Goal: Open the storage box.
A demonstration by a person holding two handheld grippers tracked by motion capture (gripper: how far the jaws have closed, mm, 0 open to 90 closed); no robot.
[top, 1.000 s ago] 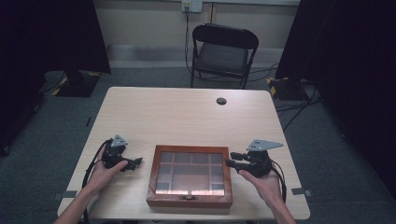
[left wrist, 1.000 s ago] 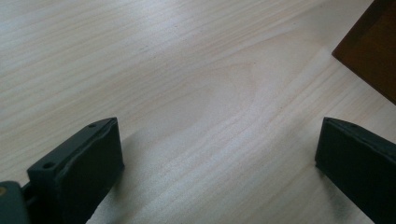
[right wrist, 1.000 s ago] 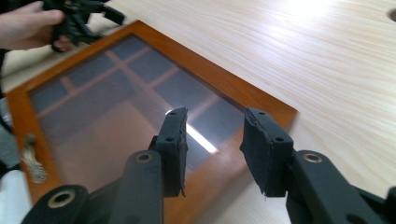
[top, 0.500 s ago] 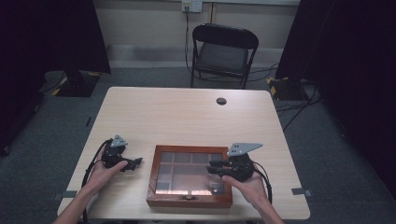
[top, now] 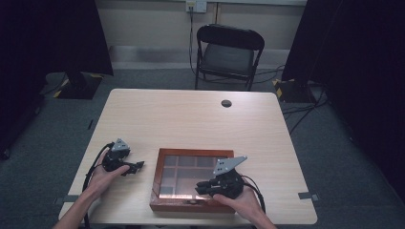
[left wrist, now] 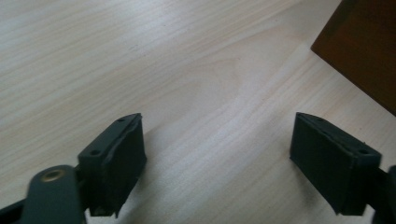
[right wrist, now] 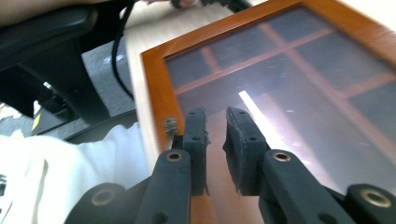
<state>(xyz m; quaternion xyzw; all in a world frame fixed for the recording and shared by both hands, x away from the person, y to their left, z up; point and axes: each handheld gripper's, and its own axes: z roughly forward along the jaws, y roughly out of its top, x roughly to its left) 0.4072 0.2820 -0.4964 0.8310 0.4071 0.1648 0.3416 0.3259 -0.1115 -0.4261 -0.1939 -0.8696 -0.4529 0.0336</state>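
the glass-lidded wooden box (top: 191, 179) lies near the front edge of the table (top: 191, 119). the right gripper (top: 203, 187) hovers over the box's front right part, jaws nearly together after closing, nothing between them. the left gripper (top: 138, 165) rests just left of the box, jaws apart though they have just been narrowing, bare tabletop between them.

We note a light wood-grain table (top: 191, 119) with rounded corners and a small round black cable grommet (top: 226, 103) near its far edge. Beyond it stands a black folding metal chair (top: 229, 55) on grey carpet floor (top: 334, 162). The beige back wall (top: 153, 24) carries a white power outlet (top: 196, 5). Black curtains (top: 47, 43) hang on both sides. Cables (top: 305, 112) trail across the floor at right.
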